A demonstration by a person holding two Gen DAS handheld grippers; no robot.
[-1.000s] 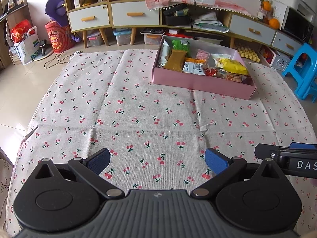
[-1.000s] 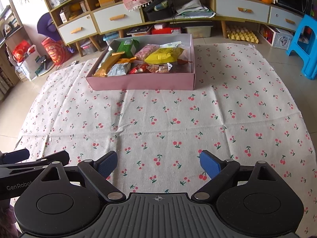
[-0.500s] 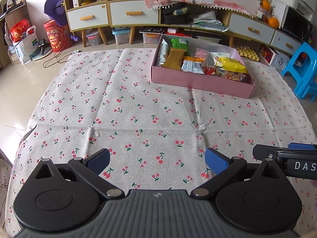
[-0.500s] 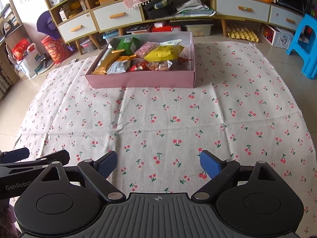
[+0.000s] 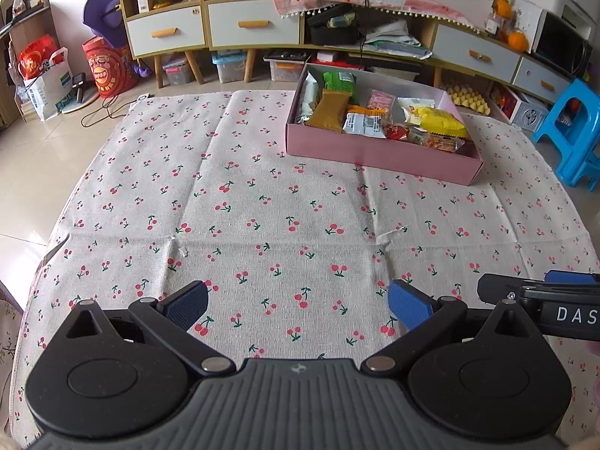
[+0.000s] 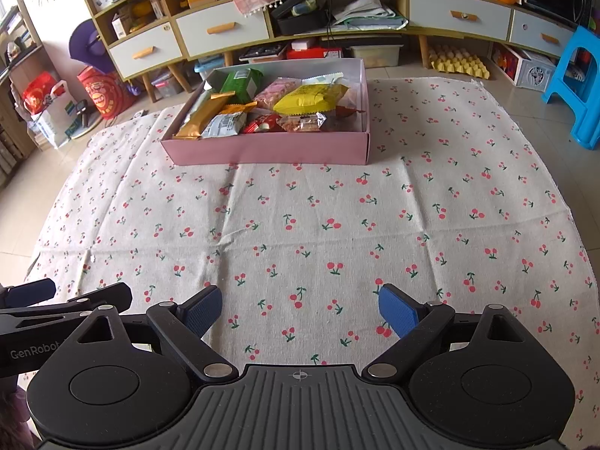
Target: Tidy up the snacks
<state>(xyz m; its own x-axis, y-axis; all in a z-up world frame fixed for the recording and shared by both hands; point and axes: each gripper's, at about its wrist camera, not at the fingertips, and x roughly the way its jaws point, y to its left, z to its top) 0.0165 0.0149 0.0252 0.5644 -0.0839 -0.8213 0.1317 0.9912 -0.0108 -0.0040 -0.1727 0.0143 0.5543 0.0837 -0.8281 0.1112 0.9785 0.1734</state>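
Nearest, the left gripper and right gripper are held with jaws spread wide and empty above the cherry-printed cloth. Farther off, assorted snack packets are gathered inside the shallow pink cardboard box.

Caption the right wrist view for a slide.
Open right claw hovers over cherry cloth, facing a pink box packed with snacks.
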